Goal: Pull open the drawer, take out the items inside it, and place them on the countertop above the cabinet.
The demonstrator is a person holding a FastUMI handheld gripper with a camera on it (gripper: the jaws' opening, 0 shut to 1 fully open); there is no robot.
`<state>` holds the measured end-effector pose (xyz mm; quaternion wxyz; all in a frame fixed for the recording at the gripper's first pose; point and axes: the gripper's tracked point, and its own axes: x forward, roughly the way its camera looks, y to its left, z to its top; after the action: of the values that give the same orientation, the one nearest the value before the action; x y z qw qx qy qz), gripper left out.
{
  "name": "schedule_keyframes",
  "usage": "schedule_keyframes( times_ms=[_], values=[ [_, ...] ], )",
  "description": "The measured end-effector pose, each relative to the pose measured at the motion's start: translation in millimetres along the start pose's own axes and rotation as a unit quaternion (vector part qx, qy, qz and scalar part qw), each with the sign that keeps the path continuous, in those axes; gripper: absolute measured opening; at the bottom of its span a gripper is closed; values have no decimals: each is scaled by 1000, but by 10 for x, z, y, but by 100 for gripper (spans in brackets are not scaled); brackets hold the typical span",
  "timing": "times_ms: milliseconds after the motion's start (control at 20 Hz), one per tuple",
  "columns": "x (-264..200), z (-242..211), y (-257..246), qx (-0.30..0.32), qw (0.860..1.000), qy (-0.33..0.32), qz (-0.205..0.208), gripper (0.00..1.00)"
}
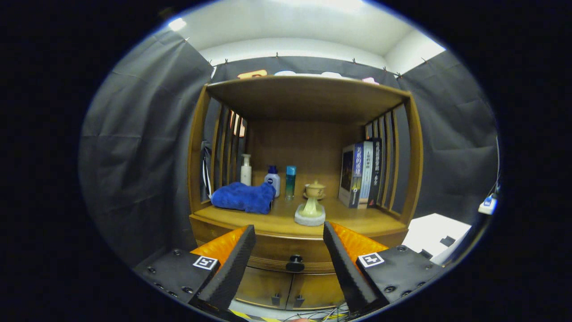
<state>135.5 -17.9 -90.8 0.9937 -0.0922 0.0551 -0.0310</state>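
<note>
- Between the spread fingers of the claw [289,264], well short of any contact, sits the dark round knob [295,263] of the drawer [286,250]; the claw holds nothing.
- Drawer front lies flush with the cabinet [290,286], so it reads as closed; its contents are hidden, and this fits both a drawer yet to be emptied and one pushed back in.
- Any pull on that knob, I judge, wants the fingers centred on it and closed behind its head, then drawn straight back so the smooth, small knob does not slip.
- Above the knob, the tabletop [357,219] is glossy, hard wood with a rounded front lip.
- Up and left of the knob lies a soft, rumpled blue towel [243,197], with three slim plastic bottles [272,179] standing behind it.
- Straight above the knob stands a pale, waisted candlestick-like ornament [310,210] on a round stone-like base, a lidded cup [315,190] behind it.
- Up and right of the knob, stiff books [359,174] stand upright.
</note>
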Motion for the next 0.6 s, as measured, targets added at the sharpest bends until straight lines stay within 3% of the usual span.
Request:
schedule_keyframes(
  times_ms=[600],
  values=[
    [-1106, 928, -380, 10, 999, -42, -4, 98]
  ],
)
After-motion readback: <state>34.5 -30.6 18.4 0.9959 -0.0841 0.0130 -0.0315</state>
